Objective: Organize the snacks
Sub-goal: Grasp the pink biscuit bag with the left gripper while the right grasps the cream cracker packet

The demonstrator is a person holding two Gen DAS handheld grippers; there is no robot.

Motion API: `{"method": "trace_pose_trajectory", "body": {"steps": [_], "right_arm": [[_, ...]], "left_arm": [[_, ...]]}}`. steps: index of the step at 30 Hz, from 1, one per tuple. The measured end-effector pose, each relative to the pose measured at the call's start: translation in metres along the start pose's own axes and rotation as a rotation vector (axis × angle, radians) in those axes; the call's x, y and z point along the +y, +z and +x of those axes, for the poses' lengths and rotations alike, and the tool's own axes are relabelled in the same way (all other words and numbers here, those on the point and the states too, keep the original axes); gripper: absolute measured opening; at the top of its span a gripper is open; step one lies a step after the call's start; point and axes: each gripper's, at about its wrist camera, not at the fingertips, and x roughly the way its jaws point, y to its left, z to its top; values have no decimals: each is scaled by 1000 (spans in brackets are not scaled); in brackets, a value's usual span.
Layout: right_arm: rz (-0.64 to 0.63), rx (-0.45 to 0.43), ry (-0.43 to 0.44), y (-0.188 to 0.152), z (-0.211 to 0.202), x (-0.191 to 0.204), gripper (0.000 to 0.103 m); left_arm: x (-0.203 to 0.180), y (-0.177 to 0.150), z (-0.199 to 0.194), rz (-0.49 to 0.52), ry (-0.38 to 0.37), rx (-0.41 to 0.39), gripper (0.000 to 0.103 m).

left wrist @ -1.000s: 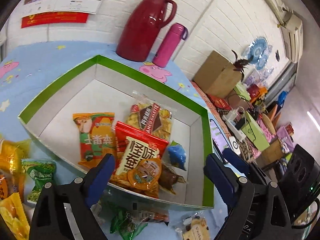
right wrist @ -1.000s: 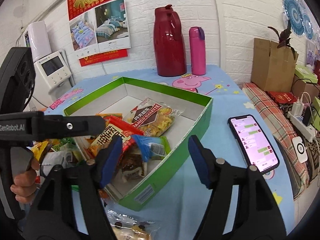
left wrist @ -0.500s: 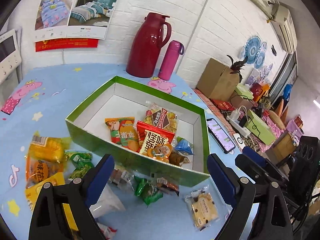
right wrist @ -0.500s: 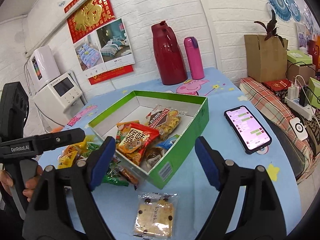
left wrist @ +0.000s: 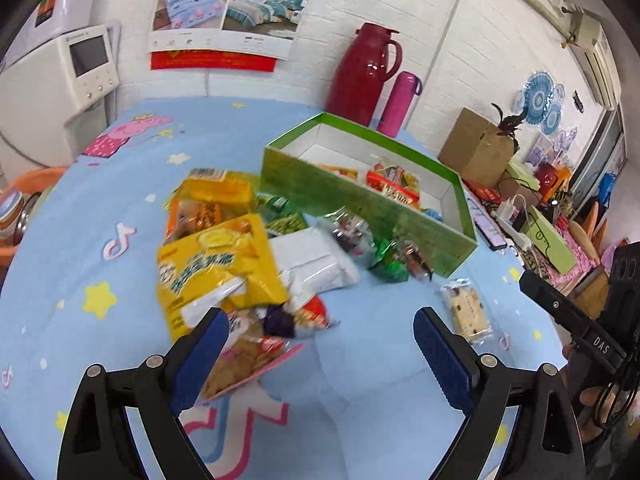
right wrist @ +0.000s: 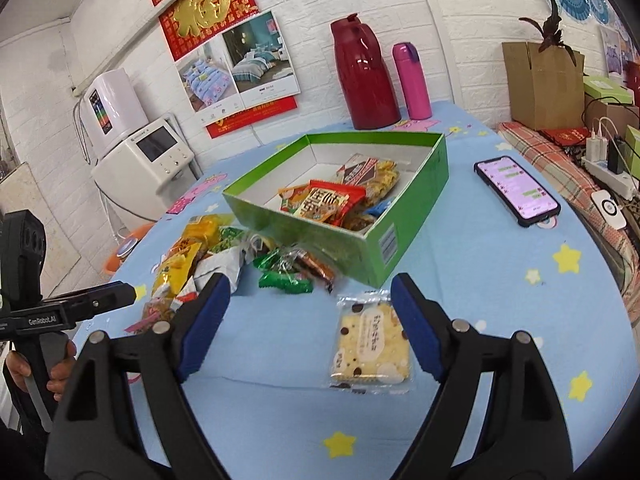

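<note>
Sorting snacks into the open green cardboard box (right wrist: 404, 216), with the job judged partly done.

Several packets already lie inside, among them a red crinkly packet with white lettering (right wrist: 326, 202); more wait outside on the light blue cartoon-print surface (right wrist: 480, 280): a big yellow chip bag (left wrist: 216, 260), a white plastic pouch (left wrist: 316, 260), small green-wrapped sweets (right wrist: 286, 278) just beside the box wall, and a clear-wrapped pale biscuit with dark chips (right wrist: 370, 344) near the front. Both the left tool (left wrist: 320, 340) and the right tool (right wrist: 310, 320) hang released, jaws spread wide and gripping nothing, the biscuit lying just ahead of the right one.
</note>
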Motion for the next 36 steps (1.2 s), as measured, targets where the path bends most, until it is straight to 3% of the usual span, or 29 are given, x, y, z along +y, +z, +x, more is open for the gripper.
{"method": "trace_pose_trajectory", "body": {"steps": [10, 14, 19, 26, 33, 36], "right_arm": [[27, 121, -79, -35, 22, -5, 83], [20, 138, -124, -39, 26, -6, 83], [-1, 182, -195, -42, 38, -8, 83], [-42, 235, -275, -37, 59, -10, 83], [-52, 237, -297, -36, 64, -12, 82], [-59, 225, -293, -36, 62, -10, 59]], "left_arm": [[46, -42, 7, -39, 86, 38, 95], [40, -32, 12, 59, 68, 3, 95], [27, -25, 31, 186, 62, 27, 93], [44, -33, 45, 107, 53, 71, 91], [46, -29, 50, 107, 74, 67, 78], [43, -30, 50, 129, 102, 64, 66]]}}
